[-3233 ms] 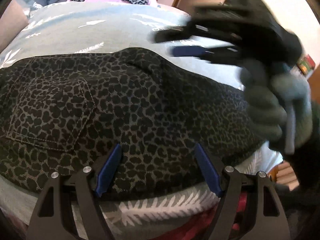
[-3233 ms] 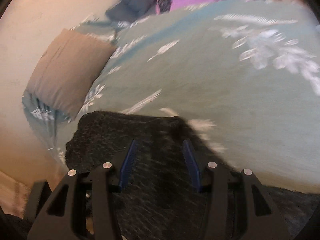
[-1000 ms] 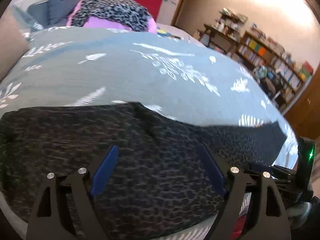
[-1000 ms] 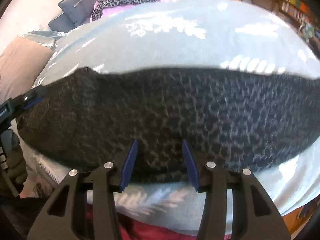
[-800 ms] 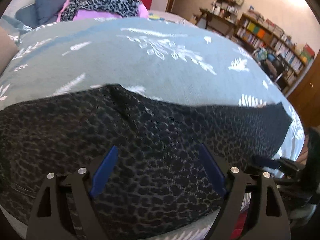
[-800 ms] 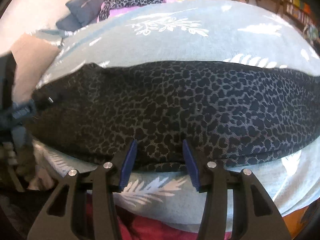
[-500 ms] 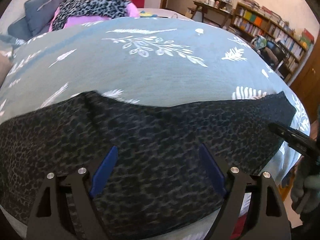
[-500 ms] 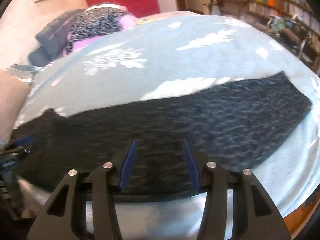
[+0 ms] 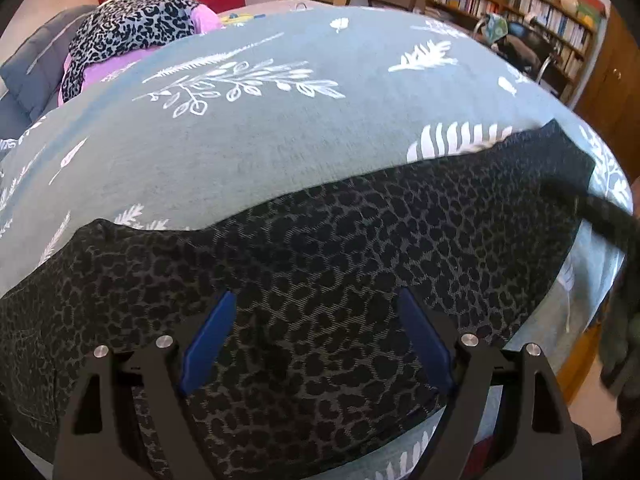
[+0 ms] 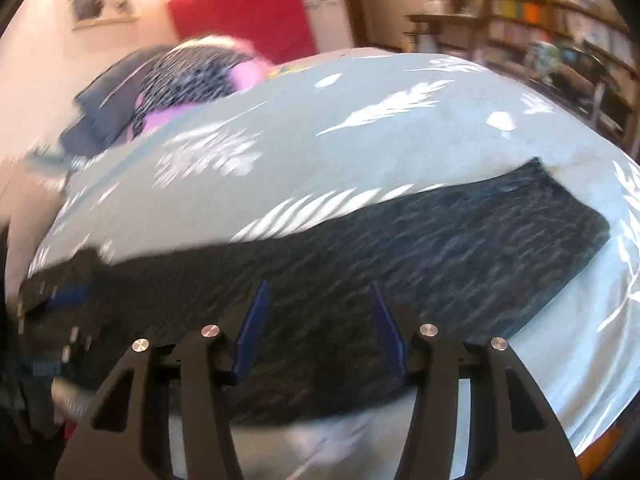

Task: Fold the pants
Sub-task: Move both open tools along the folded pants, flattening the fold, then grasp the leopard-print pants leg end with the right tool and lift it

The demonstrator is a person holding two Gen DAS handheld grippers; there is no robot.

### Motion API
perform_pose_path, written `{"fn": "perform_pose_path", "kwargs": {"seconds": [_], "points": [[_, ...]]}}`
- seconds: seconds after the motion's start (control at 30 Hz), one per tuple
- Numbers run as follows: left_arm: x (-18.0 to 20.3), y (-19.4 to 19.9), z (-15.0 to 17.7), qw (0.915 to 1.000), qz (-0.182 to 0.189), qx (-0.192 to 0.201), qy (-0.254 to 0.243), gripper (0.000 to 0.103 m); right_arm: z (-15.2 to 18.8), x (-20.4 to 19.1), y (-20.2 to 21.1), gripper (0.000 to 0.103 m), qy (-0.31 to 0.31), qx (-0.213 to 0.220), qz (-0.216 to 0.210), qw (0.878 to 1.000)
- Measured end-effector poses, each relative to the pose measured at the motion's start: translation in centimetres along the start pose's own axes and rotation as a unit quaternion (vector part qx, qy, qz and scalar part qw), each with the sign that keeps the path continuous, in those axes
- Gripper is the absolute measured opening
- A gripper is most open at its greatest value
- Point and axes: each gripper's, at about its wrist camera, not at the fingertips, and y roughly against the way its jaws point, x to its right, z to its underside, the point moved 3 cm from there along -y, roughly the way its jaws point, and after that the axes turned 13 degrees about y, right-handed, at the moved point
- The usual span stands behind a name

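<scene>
both the left hand-held gripper (image 9: 316, 336) and right hand-held gripper (image 10: 318, 326) gape wide, empty, above leopard-print pants (image 9: 360, 240) stretched flat from 9 to 3 o'clock on the bed (image 9: 248, 136).

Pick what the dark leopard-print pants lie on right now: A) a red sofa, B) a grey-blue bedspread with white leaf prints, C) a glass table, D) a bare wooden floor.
B: the dark leopard-print pants stretch flat across the grey-blue bedspread with white leaf prints.
</scene>
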Motion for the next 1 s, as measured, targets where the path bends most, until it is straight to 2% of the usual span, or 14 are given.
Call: {"fn": "perform_pose_path", "kwargs": {"seconds": [0.13, 0.27, 0.37, 0.5, 0.6, 0.8, 1.0], "points": [[0.2, -0.6, 0.2, 0.9999, -0.006, -0.008, -0.001, 0.083, 0.4, 3.9, -1.3, 0.054, -0.029, -0.015, 0.040, 0.999], [0.3, -1.5, 0.2, 0.9997, -0.011, -0.019, 0.005, 0.086, 1.5, 5.4, -1.2, 0.053, -0.033, -0.005, 0.018, 0.999], [0.3, -1.8, 0.2, 0.9997, -0.016, -0.018, 0.003, 0.087, 1.4, 7.3, 0.7, 0.054, -0.062, 0.016, 0.015, 0.998], [0.5, -2.0, 0.0, 0.9997, -0.017, -0.018, 0.001, 0.087, 2.4, 13.0, 3.5, 0.054, -0.168, 0.044, 0.045, 0.984], [0.6, -2.0, -0.1, 0.9997, -0.015, -0.018, 0.004, 0.087, 3.5, 16.8, 4.3, 0.054, -0.225, 0.044, 0.068, 0.971], [0.7, -2.0, -0.1, 0.9997, -0.017, -0.019, 0.005, 0.087, 4.2, 20.6, 3.7, 0.054, -0.284, 0.045, 0.053, 0.956], [0.5, -2.1, -0.1, 0.9996, -0.017, -0.020, 0.008, 0.089, 2.9, 22.5, 1.4, 0.054, -0.297, 0.059, 0.031, 0.952]]}}
